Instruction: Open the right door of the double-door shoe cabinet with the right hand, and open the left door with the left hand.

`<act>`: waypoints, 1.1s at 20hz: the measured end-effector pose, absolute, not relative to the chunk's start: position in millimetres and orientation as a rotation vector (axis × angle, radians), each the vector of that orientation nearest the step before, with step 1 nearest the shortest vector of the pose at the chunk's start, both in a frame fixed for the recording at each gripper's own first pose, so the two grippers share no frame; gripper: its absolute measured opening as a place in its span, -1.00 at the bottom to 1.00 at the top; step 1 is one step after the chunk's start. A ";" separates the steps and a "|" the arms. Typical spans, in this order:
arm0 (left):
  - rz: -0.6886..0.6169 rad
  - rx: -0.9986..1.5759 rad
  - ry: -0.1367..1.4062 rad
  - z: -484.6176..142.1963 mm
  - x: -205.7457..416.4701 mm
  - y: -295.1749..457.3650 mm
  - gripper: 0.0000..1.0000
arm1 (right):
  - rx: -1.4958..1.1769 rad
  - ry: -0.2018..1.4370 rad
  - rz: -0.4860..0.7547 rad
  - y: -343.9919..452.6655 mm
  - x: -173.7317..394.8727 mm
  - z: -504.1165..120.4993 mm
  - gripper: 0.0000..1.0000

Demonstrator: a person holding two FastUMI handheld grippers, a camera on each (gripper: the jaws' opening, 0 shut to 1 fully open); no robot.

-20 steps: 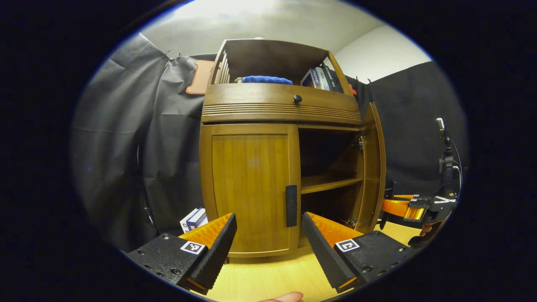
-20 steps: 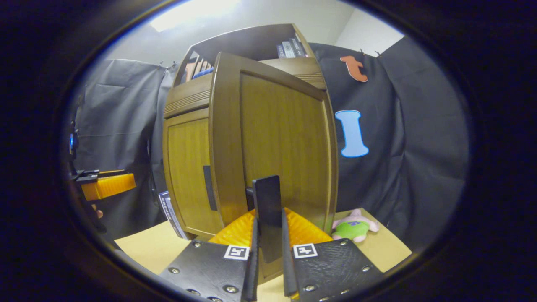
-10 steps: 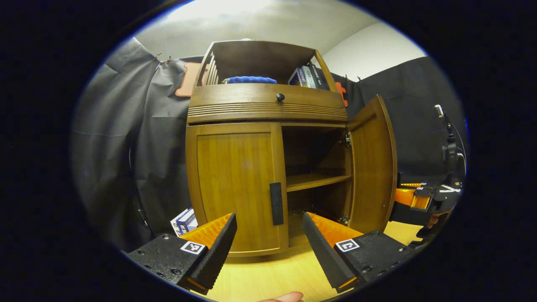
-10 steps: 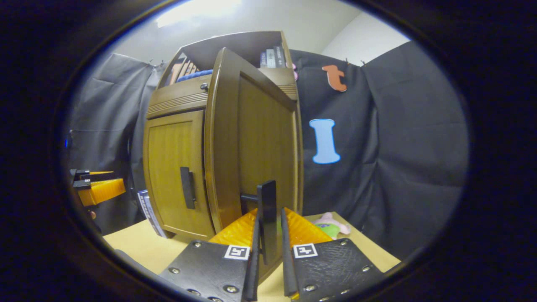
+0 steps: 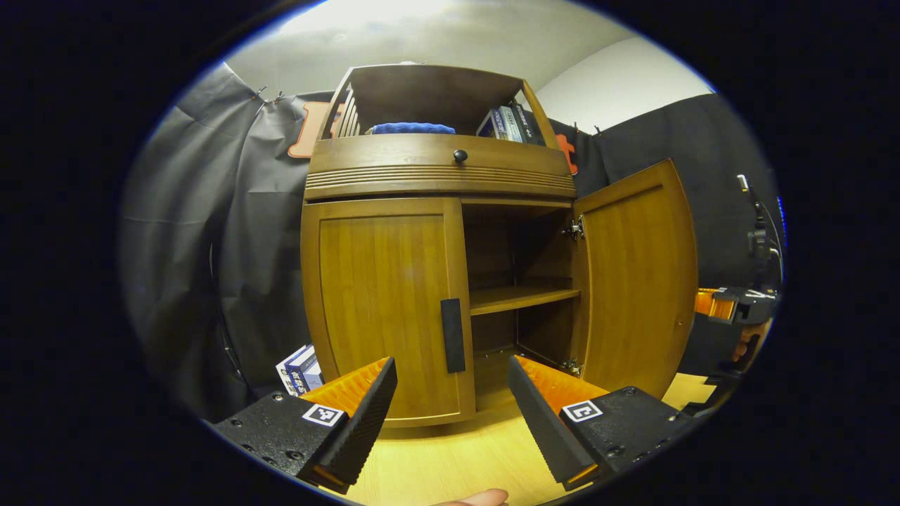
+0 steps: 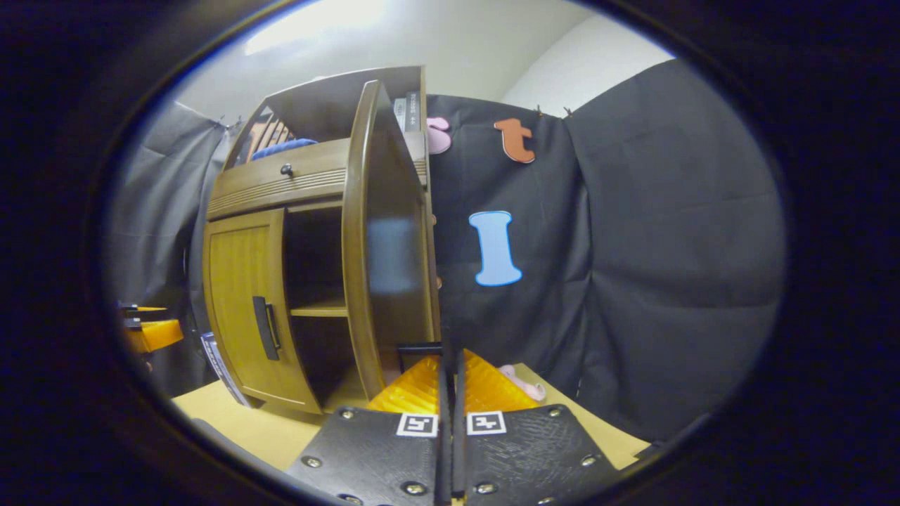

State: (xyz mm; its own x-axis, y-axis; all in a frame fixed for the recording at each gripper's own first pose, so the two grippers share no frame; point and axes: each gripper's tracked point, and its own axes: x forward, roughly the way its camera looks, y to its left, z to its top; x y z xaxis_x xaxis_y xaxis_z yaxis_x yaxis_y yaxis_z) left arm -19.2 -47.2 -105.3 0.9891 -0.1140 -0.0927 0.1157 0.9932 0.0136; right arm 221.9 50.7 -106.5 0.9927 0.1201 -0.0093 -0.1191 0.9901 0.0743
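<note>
Right door swinging wider than a second ago, right gripper pinching its handle to pull. Left gripper waiting spread wide; left door shut, its handle just ahead between the fingers.

I see a brown wood-grain cabinet with black door handle, blue cloth on top, my grippers' orange fingers with black ridged pads, pale yellow wooden floor.
</note>
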 end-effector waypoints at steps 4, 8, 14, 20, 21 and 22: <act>-0.104 0.013 0.081 -110.0 -6.3 -45.5 0.99 | 0.081 0.017 0.196 26.9 234.7 -103.9 -0.98; -0.101 0.011 0.084 -119.4 14.2 -48.8 1.00 | 0.124 0.016 0.290 9.9 247.2 -105.5 -0.97; -0.094 0.012 0.117 -141.8 57.7 -58.4 0.99 | 0.088 0.009 0.331 7.4 250.9 -104.3 -0.98; -0.082 -0.013 0.112 -148.8 110.2 -69.7 0.99 | 0.091 -0.003 0.292 9.6 245.9 -104.9 -0.98; -0.079 -0.015 0.113 -149.9 117.7 -71.1 0.99 | 0.075 0.001 0.273 7.9 243.6 -104.1 -0.82; -0.079 -0.018 0.114 -151.0 125.3 -71.9 0.94 | 0.063 -0.008 0.254 4.5 241.1 -101.7 -0.58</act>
State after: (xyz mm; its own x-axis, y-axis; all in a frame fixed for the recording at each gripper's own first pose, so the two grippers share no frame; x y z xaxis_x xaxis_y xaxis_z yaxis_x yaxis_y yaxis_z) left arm 125.3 -71.9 -151.0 0.9904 -0.0793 -0.1132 0.0772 0.9968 -0.0227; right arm 241.1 4.5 -101.7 0.9679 0.2507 0.0154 -0.2512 0.9660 0.0612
